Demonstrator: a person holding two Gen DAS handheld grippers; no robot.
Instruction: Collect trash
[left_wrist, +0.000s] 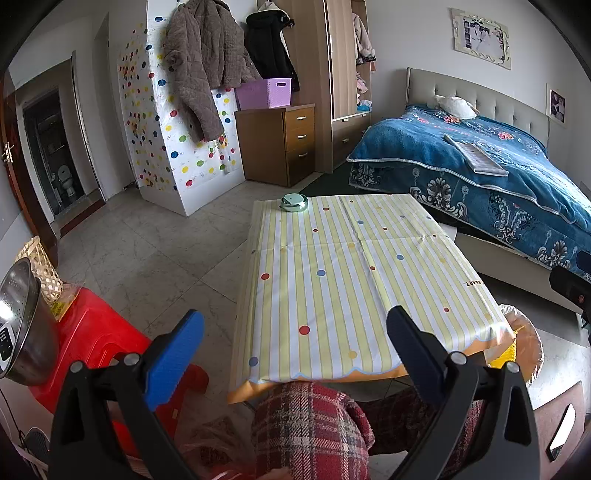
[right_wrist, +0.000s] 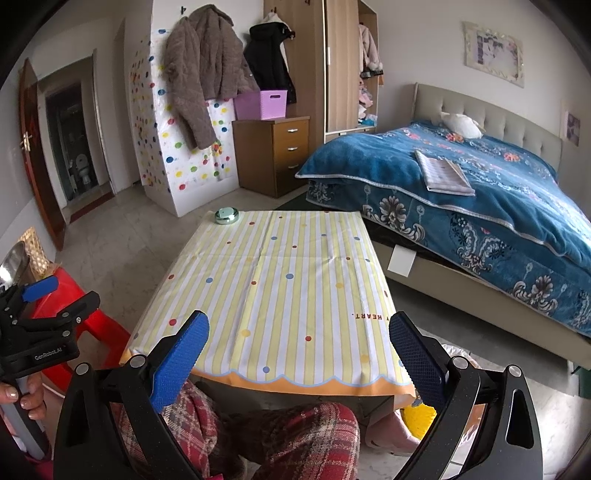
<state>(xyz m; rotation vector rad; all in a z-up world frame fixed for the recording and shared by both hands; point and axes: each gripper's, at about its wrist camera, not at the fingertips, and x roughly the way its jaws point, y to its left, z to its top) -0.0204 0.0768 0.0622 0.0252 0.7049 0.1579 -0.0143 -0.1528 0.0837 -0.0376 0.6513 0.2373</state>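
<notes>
Both grippers hang over the near edge of the table (right_wrist: 288, 280), above the person's plaid-trousered knees (right_wrist: 295, 435); the left gripper (left_wrist: 295, 354) has its blue pads (left_wrist: 173, 354) spread wide with nothing between them, and the right gripper (right_wrist: 299, 358) is just as wide and bare. No loose trash shows on the striped, dotted tablecloth (left_wrist: 351, 266): the only thing on it is a small round metal tin (left_wrist: 294, 202) at the far left corner. A yellow bin lined with a clear bag (left_wrist: 524, 347) sits on the floor just beside the table's near right corner, and a red stool (left_wrist: 99, 343) stands to the left.
</notes>
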